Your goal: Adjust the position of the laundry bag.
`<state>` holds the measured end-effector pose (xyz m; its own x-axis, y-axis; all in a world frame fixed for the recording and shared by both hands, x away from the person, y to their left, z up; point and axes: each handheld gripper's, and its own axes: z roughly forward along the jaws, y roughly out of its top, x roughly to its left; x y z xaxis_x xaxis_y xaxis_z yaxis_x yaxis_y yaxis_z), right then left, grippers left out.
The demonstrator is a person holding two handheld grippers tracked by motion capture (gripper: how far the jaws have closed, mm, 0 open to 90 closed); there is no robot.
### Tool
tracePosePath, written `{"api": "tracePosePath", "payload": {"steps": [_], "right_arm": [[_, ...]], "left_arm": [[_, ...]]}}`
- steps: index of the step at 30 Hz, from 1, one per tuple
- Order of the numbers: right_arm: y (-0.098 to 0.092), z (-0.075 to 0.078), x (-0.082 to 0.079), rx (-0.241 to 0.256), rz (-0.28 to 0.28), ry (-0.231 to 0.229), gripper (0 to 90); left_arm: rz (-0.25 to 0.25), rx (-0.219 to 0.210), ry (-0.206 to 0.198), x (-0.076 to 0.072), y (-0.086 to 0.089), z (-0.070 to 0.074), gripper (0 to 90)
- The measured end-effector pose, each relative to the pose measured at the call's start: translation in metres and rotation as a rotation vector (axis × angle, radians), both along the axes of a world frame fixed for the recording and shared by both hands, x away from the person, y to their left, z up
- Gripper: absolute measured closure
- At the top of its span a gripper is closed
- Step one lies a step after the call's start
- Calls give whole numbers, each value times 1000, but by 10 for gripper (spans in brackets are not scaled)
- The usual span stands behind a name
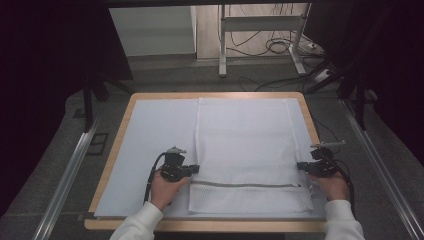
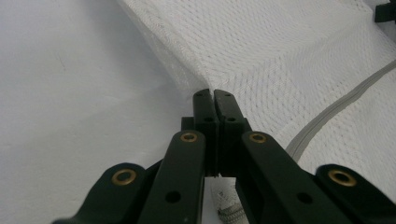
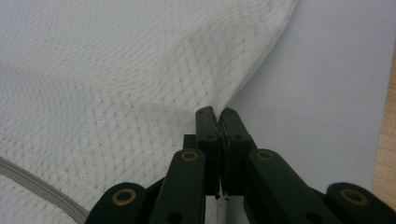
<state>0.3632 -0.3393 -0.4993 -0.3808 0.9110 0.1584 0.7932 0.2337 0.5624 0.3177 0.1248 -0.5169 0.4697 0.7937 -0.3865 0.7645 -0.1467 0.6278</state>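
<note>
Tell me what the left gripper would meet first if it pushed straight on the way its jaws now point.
The left gripper is shut on the side edge of the white mesh bag, so more of that mesh lies directly ahead. Farther along the same line, probably the right gripper at the bag's opposite edge, though depth is hard to judge.

A wooden table (image 1: pixel 126 119) with a pale, rounded rim carries a light blue-grey sheet (image 1: pixel 155 130) that covers nearly all of its top, leaving a thin strip of wood bare along the left, far and right edges. On the sheet lies a white mesh bag (image 1: pixel 245 135), spread flat from the far edge to the near edge, right of the middle. A grey zipper (image 1: pixel 245 185) runs across the bag from left to right near its near end.
</note>
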Motion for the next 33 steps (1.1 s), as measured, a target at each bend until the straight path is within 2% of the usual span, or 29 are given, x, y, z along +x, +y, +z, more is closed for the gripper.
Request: {"api": "tracePosePath", "payload": {"steps": [15,22,33], "right_arm": [[8,-1,1,-10,21,-9,869],[13,1,0,6,42,-18,868],[26,3,-1,-3,72,-26,869]], "left_arm": [[9,-2,1,0,8,0,898],[22,-7,1,-1,17,0,898],[35,-13,0,-6,34,2,898]]}}
